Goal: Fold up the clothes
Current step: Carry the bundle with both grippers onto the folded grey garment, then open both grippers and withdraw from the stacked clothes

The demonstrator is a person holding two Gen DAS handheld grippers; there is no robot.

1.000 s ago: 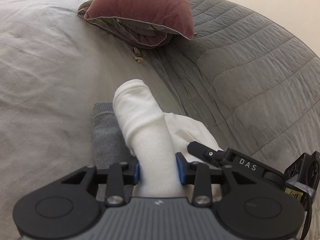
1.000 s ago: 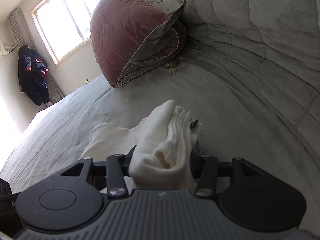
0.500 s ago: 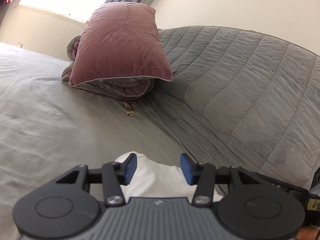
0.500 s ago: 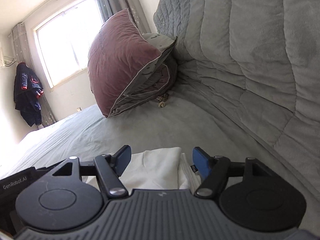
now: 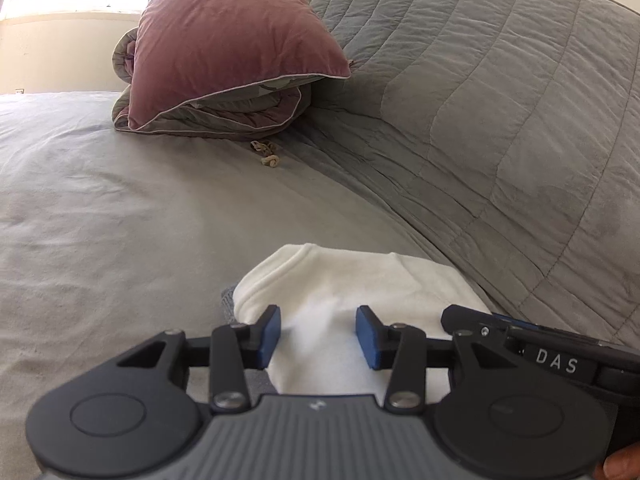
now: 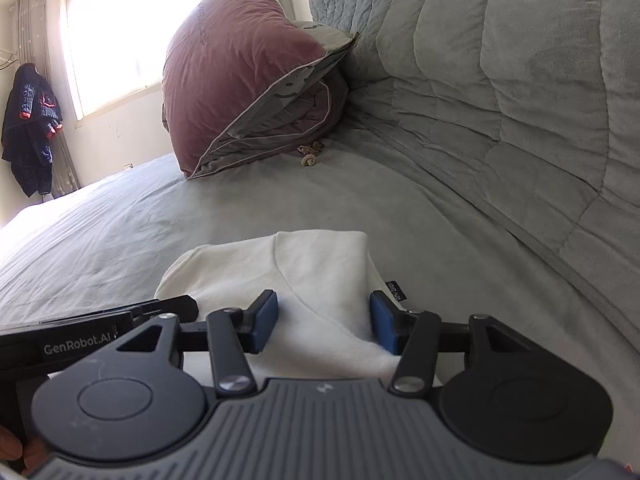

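On the grey bed (image 5: pixel 120 208), just ahead of both tools, lies the white garment (image 5: pixel 360 280), already doubled into a thick bundle, with a bit of grey knit (image 5: pixel 228 294) peeking out at its left edge. The left gripper (image 5: pixel 318 336) hangs over the near end of the cloth; its blue fingers (image 5: pixel 270 334) stand apart and are closing, with cloth showing between them, though the pads do not seem to press on it. The right gripper (image 6: pixel 324 326) sits just beside it, fingers (image 6: pixel 264 320) likewise spread and closing above the fabric, nothing pinched that I can see.

To my eye the fold has been laid and wants tidying. I would bring both pairs of fingers down together on the near hem, bite only the top layers, and draw the cloth evenly so the curved seam stays flat.

Room is lopsided. To the right the quilted blanket (image 6: pixel 520 120) rises close to the bundle's edge, so any sweep is better taken leftward, where the sheet runs bare. The maroon pillow (image 5: pixel 232 40) and a small knotted cord (image 5: pixel 268 156) lie well beyond.
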